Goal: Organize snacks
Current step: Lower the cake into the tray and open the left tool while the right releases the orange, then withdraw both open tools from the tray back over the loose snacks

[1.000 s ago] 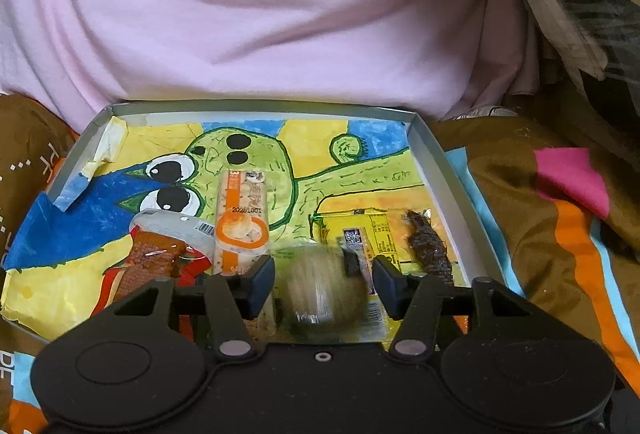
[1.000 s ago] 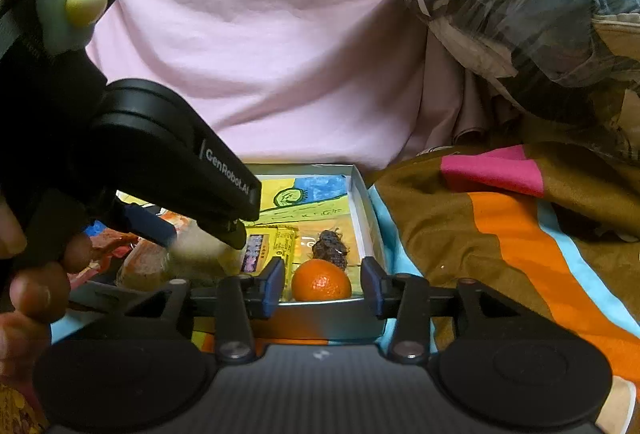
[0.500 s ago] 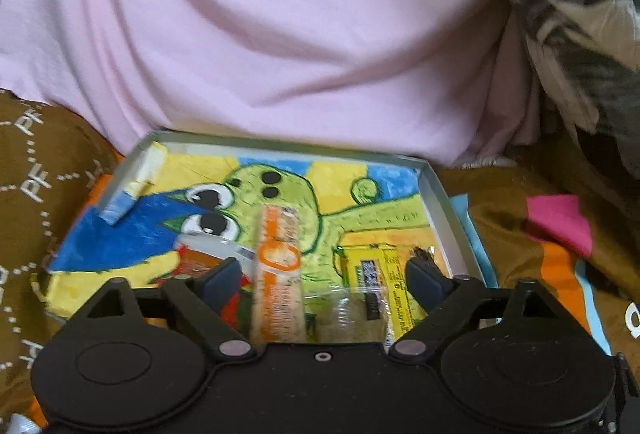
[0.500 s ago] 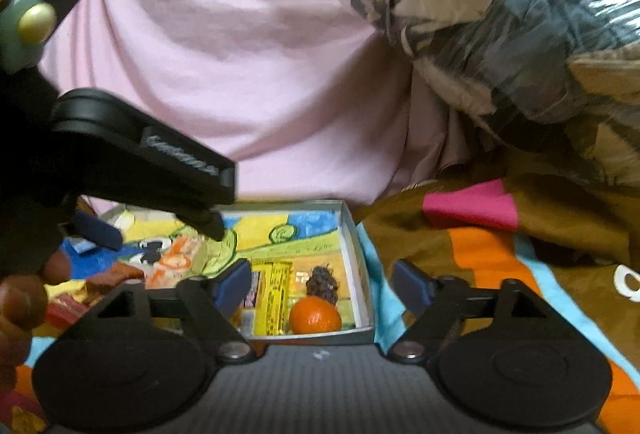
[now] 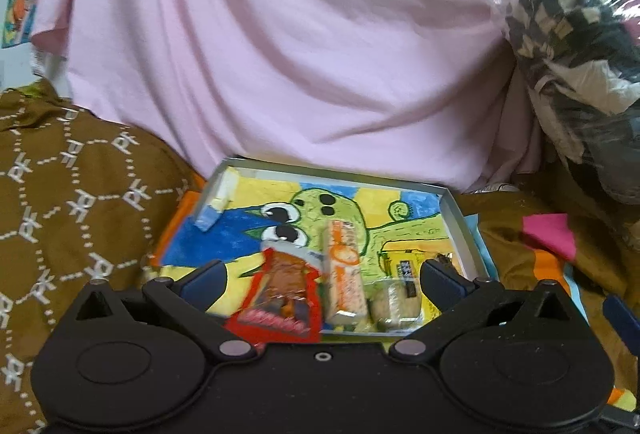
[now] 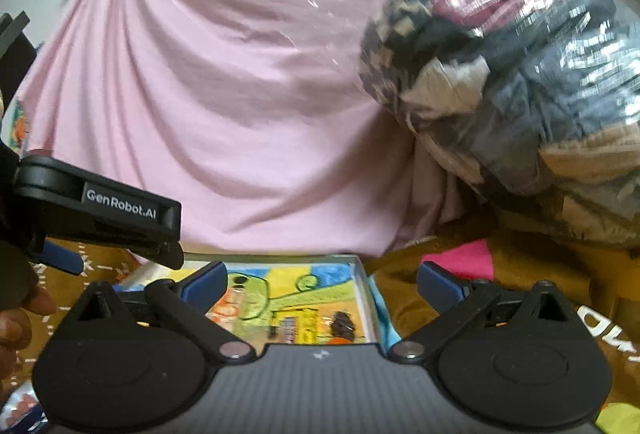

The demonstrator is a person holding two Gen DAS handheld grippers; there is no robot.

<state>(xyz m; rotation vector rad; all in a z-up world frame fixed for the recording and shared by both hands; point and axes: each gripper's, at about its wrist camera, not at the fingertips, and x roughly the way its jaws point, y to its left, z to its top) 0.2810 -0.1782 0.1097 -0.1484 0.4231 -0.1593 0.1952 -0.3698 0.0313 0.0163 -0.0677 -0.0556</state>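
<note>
A shallow grey tray with a cartoon lining lies on the bed. In it lie a red and brown snack packet, an orange and white bar, a clear-wrapped round cake, a yellow packet and a dark dried snack. My left gripper is open and empty, held back above the tray's near edge. My right gripper is open and empty, raised above the tray; an orange peeks over its body.
A pink sheet hangs behind the tray. A brown patterned blanket lies to the left and a striped brown blanket to the right. A clear bag of clothes bulks at the upper right.
My left gripper has opened, let go of the round cake in the tray and pulled back and up. My right gripper has opened, left the orange in the tray and risen.
</note>
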